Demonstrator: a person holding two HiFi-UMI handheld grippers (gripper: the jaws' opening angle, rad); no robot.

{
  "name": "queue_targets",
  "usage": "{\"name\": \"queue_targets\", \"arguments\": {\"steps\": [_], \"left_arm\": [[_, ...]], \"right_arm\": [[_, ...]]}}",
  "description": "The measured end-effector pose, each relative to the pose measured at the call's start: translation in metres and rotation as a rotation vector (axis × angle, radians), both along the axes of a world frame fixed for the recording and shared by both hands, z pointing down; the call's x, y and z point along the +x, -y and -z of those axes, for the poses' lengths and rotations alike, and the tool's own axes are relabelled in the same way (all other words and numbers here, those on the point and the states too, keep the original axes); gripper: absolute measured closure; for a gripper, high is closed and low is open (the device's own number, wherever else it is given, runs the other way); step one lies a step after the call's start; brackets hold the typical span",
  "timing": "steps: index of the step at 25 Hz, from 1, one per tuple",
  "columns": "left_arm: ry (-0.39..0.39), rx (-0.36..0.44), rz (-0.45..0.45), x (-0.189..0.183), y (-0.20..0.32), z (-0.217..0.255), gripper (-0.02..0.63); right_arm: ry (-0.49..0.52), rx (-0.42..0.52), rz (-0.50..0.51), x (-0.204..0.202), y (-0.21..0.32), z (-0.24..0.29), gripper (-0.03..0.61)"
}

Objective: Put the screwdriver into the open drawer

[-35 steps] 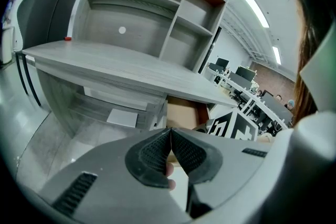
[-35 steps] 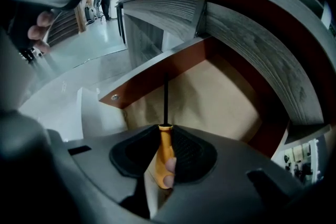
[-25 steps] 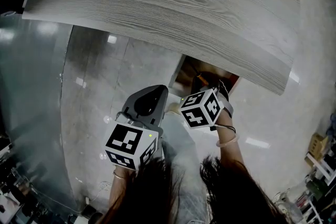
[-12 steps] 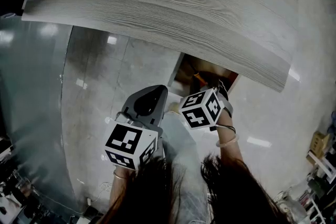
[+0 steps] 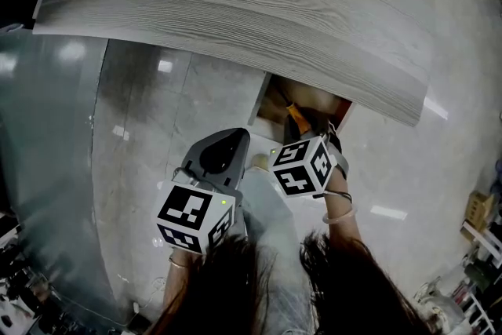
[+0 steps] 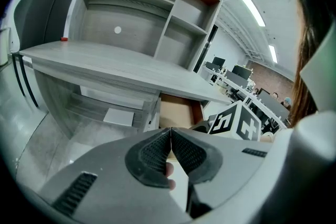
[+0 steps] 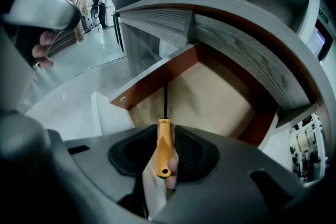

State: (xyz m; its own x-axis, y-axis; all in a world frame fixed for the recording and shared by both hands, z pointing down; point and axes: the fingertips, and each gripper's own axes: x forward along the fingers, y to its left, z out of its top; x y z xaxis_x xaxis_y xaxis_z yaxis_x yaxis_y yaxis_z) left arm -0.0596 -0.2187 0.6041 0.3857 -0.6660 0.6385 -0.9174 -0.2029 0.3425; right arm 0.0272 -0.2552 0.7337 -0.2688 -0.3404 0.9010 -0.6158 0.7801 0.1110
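Alignment is what the coming move turns on: the screwdriver is gripped by its orange handle between the 2 closed jaws of the right gripper. Its dark shaft runs straight ahead out of the jaws, pointing into the open drawer. In the right gripper view the shaft tip shows against the drawer's pale floor, close to the reddish-brown wall on the left. How high the tool hangs above that floor cannot be told. From the head view, the orange handle shows over the drawer opening, just under the overhanging edge of the grey desk. The tool's long axis seems to run with the drawer's depth, so it should need no turning, only lowering and release. The desk edge above is what it might catch. The left gripper has its 2 jaws pressed together on nothing and sits beside the right one, further back from the drawer. The right gripper is plainly the nearer and the only 1 needed.
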Motion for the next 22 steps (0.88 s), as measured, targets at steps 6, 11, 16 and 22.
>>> {"name": "queue_targets", "arguments": {"steps": [6,11,16,22], "left_arm": [[0.004,0.015,-0.017,0.003,-0.007,0.008,0.595],[0.008,0.028,-0.033,0.009,-0.016,0.022,0.595],[0.015,0.036,-0.048,0.010,-0.025,0.034,0.595],[0.021,0.049,-0.060,0.007,-0.033,0.045,0.595]], "right_arm": [[0.018,0.021,-0.041,0.007,-0.006,0.015,0.465],[0.048,0.047,-0.077,0.012,-0.016,0.034,0.465],[0.069,0.071,-0.104,0.012,-0.025,0.052,0.466],[0.083,0.099,-0.128,0.010,-0.032,0.069,0.466]]}}
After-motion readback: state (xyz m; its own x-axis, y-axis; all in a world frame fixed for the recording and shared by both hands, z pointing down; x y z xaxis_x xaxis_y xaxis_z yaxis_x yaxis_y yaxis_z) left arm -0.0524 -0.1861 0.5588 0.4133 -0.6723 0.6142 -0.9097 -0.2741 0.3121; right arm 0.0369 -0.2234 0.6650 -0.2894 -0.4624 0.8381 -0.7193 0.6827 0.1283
